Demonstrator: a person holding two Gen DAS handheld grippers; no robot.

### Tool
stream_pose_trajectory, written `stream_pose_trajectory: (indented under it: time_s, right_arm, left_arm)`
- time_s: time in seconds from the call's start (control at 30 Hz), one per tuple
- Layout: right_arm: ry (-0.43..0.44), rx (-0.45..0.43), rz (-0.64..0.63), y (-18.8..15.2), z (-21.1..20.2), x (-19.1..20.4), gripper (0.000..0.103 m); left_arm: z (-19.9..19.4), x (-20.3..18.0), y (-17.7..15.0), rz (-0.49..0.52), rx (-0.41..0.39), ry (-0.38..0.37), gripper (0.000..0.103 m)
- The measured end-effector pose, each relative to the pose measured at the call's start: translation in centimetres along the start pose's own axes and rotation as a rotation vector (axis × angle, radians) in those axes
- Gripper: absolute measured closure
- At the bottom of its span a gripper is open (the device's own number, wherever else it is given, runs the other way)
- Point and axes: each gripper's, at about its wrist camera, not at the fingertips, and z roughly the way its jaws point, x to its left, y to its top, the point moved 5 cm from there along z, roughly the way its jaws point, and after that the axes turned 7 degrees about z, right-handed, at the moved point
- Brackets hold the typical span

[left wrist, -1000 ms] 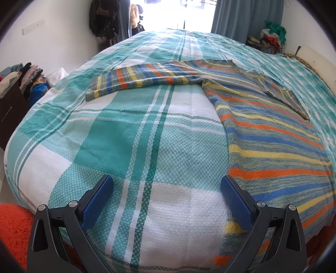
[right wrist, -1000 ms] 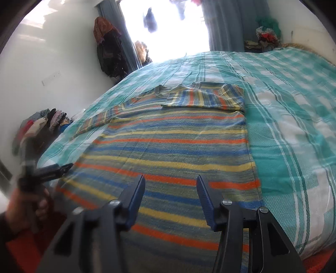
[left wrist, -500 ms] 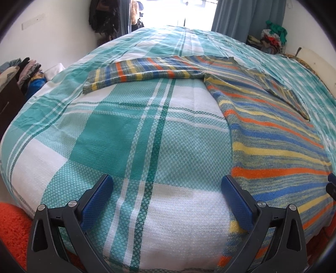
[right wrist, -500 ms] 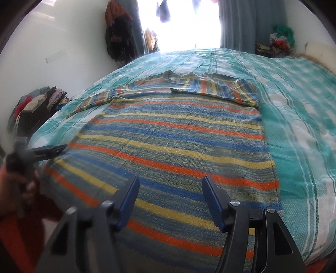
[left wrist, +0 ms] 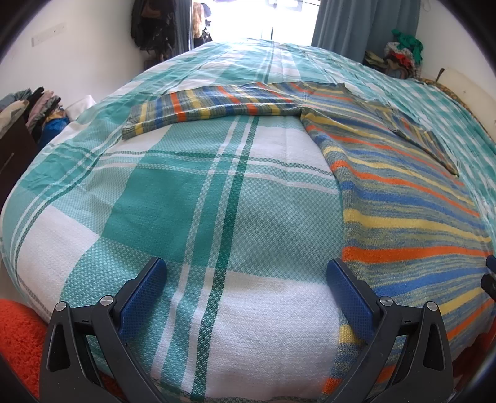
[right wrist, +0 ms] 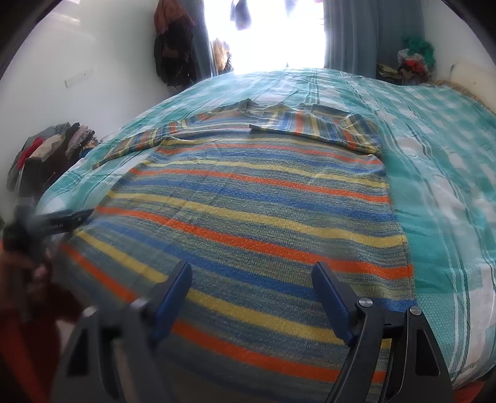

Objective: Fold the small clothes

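Observation:
A striped knit sweater (right wrist: 254,210) in blue, orange, yellow and grey-green lies flat on the bed. Its right sleeve (right wrist: 316,127) is folded across the chest. Its left sleeve (left wrist: 210,105) stretches out straight over the sheet. In the left wrist view the sweater body (left wrist: 403,217) fills the right side. My left gripper (left wrist: 245,291) is open and empty above the bed's near edge, left of the sweater's hem. My right gripper (right wrist: 251,294) is open and empty over the sweater's lower part. The left gripper also shows at the left edge of the right wrist view (right wrist: 59,220).
The bed has a teal and white plaid sheet (left wrist: 173,198). A pile of clothes (right wrist: 52,145) sits on a dark stand to the left. More clothes (left wrist: 403,52) are heaped in the far right corner by the curtain (left wrist: 350,28). An orange rug (left wrist: 18,334) lies below.
My right gripper has opened wider and shifted left over the sweater. My left gripper has moved slightly forward along the bed edge and stays open.

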Motion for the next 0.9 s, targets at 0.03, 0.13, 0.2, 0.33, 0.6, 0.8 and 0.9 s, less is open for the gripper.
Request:
stream_pose_trajectory:
  time_s: [0.03,0.13,0.2,0.33,0.6,0.8,0.9]
  right_arm:
    - [0.003,0.001,-0.005,0.0,0.0,0.1,0.024]
    - [0.011,0.004,-0.021,-0.2,0.1,0.6,0.024]
    - [0.014,0.007,-0.027,-0.3,0.2,0.7,0.024]
    - [0.019,0.005,-0.029,-0.3,0.3,0.8,0.024]
    - [0.025,0.008,-0.03,-0.3,0.3,1.0,0.024]
    - [0.028,0.0,-0.017,-0.3,0.1,0.6,0.024]
    - [0.033,0.003,-0.003,-0.2,0.2,0.3,0.024]
  left_arm:
    - [0.0,0.0,0.0,0.0,0.0,0.0,0.0]
    - [0.0,0.0,0.0,-0.001,0.001,0.001,0.0]
    - [0.0,0.0,0.0,0.0,0.001,0.002,0.0]
    - [0.0,-0.1,0.0,0.0,0.0,0.002,0.0]
    - [0.0,-0.1,0.0,-0.002,0.005,0.001,0.0]
    - [-2.1,3.0,3.6,-0.11,0.023,-0.128,0.001]
    - [-3.0,8.5,7.7,-0.269,-0.034,-0.163,0.001]
